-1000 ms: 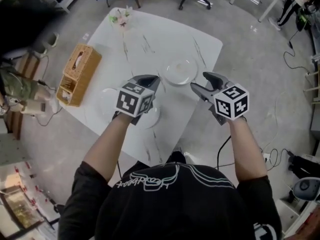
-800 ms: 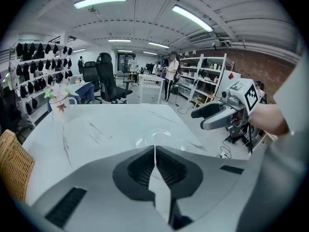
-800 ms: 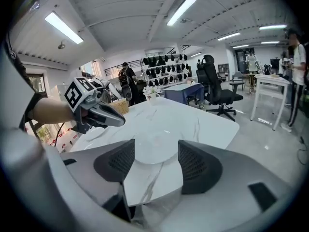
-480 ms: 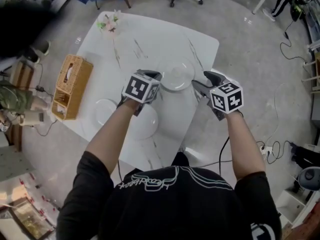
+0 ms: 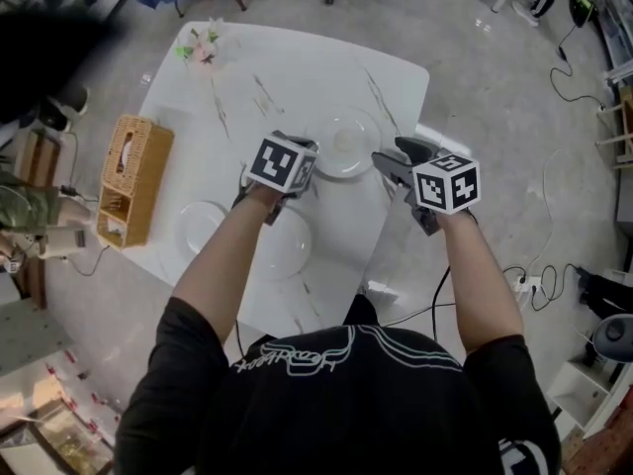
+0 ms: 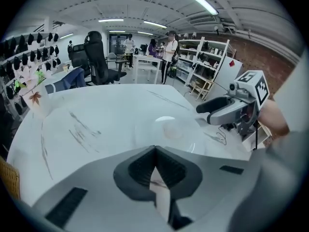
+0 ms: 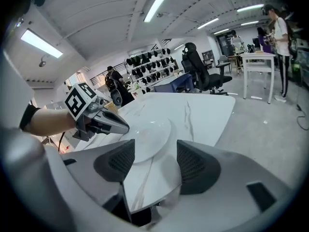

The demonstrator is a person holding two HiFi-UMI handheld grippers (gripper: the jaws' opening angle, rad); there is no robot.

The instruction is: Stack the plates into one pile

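Left gripper (image 6: 154, 151): jaws shut tip to tip, nothing held. Right gripper (image 5: 389, 158): jaws wide apart, empty. Each sits just beside one rim of the far plate (image 5: 343, 142) on the white desk (image 5: 287, 77). The left plate (image 5: 203, 224) and the near plate (image 5: 285, 247) lie separately, nearer.

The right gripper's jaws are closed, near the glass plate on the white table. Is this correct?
Not quite. The right gripper has its jaws apart, nothing gripped, as the right gripper view shows. It is near the glass plate on the white table.
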